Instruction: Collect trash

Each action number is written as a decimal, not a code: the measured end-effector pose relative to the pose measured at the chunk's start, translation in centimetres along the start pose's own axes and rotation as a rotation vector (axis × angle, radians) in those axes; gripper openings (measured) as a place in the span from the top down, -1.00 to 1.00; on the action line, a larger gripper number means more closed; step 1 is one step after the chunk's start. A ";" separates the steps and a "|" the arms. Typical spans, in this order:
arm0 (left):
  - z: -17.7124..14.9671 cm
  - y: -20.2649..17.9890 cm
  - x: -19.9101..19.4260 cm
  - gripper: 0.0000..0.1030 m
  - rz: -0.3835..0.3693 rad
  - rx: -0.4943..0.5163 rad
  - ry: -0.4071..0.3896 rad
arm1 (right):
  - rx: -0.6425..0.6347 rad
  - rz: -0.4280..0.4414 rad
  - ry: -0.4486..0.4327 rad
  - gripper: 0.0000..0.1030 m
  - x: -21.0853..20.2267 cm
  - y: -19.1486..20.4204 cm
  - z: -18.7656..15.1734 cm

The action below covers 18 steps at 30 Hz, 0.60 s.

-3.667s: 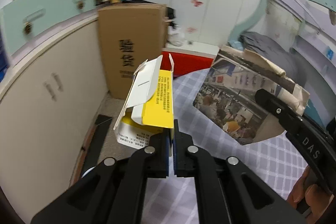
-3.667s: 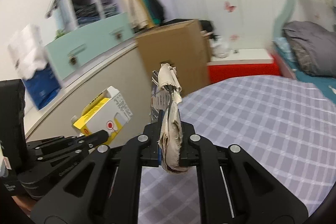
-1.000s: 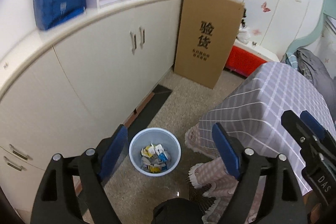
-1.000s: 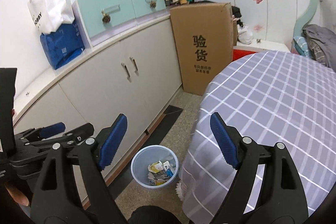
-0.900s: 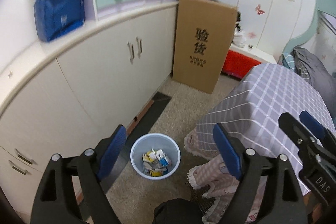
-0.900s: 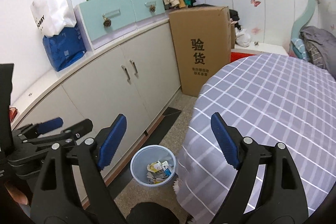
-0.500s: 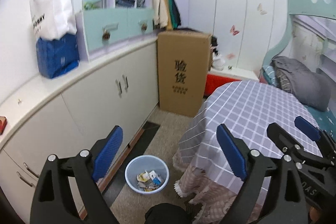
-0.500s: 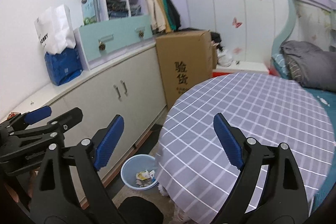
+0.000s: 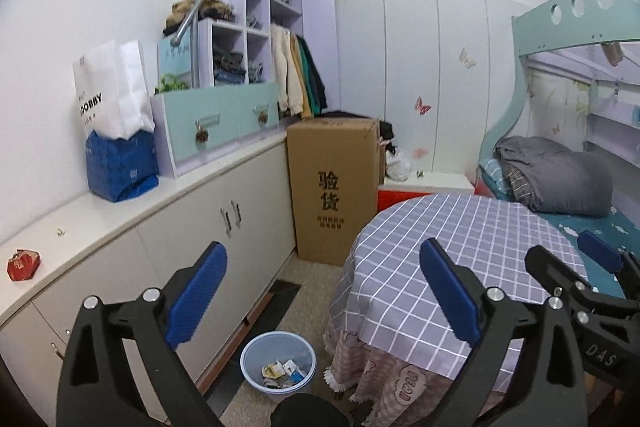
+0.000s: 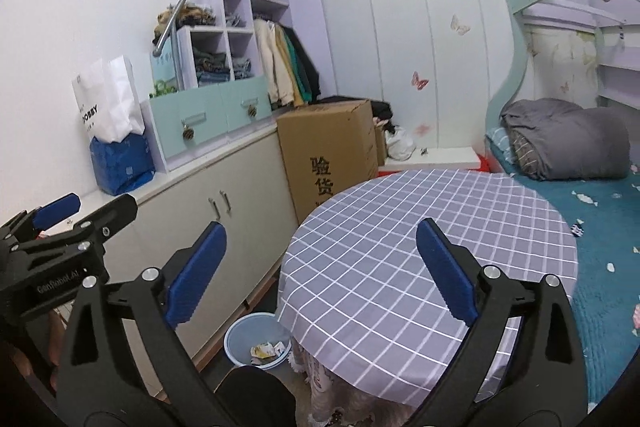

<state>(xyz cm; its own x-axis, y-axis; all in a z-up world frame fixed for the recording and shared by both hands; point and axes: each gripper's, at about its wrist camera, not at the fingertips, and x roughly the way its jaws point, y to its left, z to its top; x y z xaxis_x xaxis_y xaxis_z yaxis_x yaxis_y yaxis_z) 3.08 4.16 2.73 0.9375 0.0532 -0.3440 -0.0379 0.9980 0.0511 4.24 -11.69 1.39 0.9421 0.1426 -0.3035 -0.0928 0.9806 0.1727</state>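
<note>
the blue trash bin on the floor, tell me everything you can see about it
The trash bin is a small round pail of pale blue, plastic-looking material, standing upright and open-topped on the speckled floor. It sits between the white cabinet fronts and the skirt of the checked tablecloth, which hides part of its rim in the right wrist view. Inside lies crumpled trash: yellow, white and blue packaging scraps covering the bottom, well below the rim. Nothing grips or touches it.
</note>
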 end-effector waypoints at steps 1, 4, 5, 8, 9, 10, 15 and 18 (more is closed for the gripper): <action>0.0 -0.3 -0.5 -0.86 -0.008 0.004 -0.007 | 0.000 -0.007 -0.009 -0.83 -0.7 -0.3 -0.1; 0.1 -0.8 -2.0 -0.87 -0.031 0.014 -0.022 | 0.018 -0.016 -0.026 -0.84 -2.3 -1.0 -0.2; 0.1 -1.0 -2.4 -0.87 -0.037 0.014 -0.025 | 0.025 -0.022 -0.032 -0.84 -2.9 -1.3 -0.2; 0.0 -1.2 -3.4 -0.88 -0.047 0.018 -0.033 | 0.029 -0.051 -0.053 -0.85 -4.3 -1.7 -0.3; -0.1 -1.3 -3.6 -0.89 -0.053 0.024 -0.032 | 0.026 -0.059 -0.059 -0.85 -4.7 -1.7 -0.4; -0.1 -1.5 -3.9 -0.89 -0.066 0.035 -0.031 | 0.025 -0.062 -0.063 -0.86 -5.0 -1.8 -0.4; 0.0 -1.7 -4.5 -0.89 -0.058 0.052 -0.043 | 0.011 -0.070 -0.074 -0.86 -5.9 -1.9 -0.5; -0.1 -1.6 -4.9 -0.89 -0.057 0.050 -0.053 | 0.009 -0.059 -0.072 -0.86 -6.1 -1.8 -0.6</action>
<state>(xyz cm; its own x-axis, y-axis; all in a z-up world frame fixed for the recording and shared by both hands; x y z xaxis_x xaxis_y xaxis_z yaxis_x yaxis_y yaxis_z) -1.44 2.27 4.27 0.9547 -0.0073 -0.2974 0.0324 0.9963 0.0796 -1.50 -14.25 2.40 0.9665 0.0747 -0.2457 -0.0344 0.9857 0.1647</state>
